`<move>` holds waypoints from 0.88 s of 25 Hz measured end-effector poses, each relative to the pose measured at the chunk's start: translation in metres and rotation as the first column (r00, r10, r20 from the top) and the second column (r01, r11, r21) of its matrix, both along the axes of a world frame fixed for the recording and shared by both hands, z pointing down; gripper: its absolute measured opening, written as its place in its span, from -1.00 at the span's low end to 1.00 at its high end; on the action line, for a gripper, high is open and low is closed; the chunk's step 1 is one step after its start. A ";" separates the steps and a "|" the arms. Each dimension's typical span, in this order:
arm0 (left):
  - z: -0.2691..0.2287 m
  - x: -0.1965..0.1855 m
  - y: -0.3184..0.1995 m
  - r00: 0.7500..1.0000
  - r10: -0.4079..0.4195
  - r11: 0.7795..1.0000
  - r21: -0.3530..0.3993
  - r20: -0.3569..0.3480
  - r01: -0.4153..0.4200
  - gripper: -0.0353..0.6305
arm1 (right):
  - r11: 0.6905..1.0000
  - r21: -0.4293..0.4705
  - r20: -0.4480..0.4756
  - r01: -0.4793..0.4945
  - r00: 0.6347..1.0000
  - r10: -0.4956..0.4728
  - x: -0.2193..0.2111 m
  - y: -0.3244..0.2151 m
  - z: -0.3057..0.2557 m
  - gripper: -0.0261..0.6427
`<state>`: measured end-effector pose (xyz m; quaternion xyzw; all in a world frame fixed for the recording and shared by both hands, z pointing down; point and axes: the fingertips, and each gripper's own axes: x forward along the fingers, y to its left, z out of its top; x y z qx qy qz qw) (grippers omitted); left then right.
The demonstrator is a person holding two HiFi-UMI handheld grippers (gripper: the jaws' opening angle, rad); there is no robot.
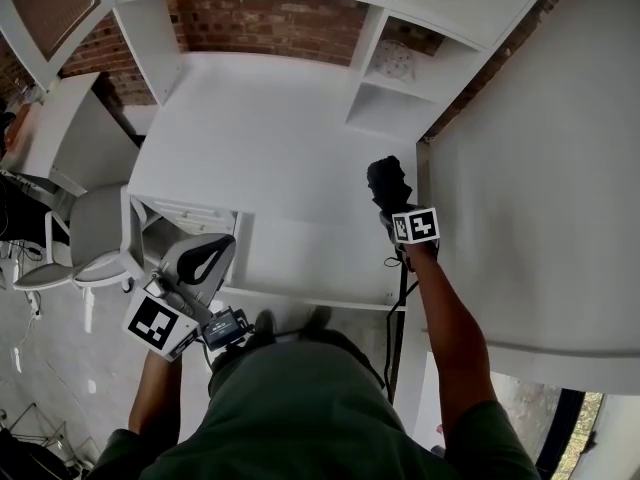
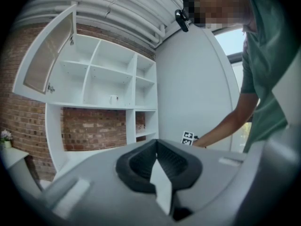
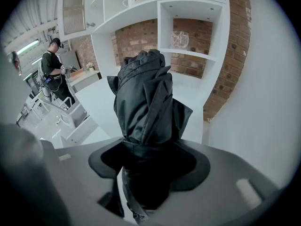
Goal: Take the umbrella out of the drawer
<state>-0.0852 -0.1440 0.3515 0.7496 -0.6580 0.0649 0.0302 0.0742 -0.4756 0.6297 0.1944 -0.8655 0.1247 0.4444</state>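
A folded black umbrella [image 1: 386,180] [image 3: 146,98] is clamped in my right gripper [image 1: 392,200] [image 3: 148,159]. It hangs over the right end of the white desk [image 1: 270,138], with its bunched fabric sticking out past the jaws. Low at the left, beside the white drawers [image 1: 190,213] [image 3: 75,121], my left gripper [image 1: 215,248] [image 2: 156,147] has its jaws together and nothing between them. In the left gripper view, the right forearm and its marker cube [image 2: 188,137] show in the distance. A shallow white pull-out [image 1: 310,258] lies under the desk's front edge.
White shelves [image 1: 400,88] and a brick wall [image 1: 270,23] back the desk. A glass vase [image 1: 397,61] [image 3: 179,39] stands in the right cubby and a mug [image 3: 131,1] higher up. A grey chair [image 1: 95,228] is at the left. A white panel [image 1: 540,168] fills the right. Another person [image 3: 54,72] works far left.
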 end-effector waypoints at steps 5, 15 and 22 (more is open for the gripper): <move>0.006 0.003 -0.006 0.999 -0.040 0.999 -0.020 -0.008 0.039 -0.88 | 0.999 -0.032 -0.025 0.013 1.000 -0.013 -0.008 -0.023 0.016 -0.13; 0.017 0.009 -0.015 0.992 -0.121 0.991 -0.053 -0.016 0.120 -0.88 | 0.992 -0.115 -0.077 0.050 0.995 -0.059 -0.021 -0.043 0.058 -0.12; 0.025 0.009 -0.013 0.985 -0.171 0.983 -0.077 -0.017 0.169 -0.88 | 0.985 -0.159 -0.114 0.065 0.990 -0.084 -0.026 -0.045 0.084 -0.12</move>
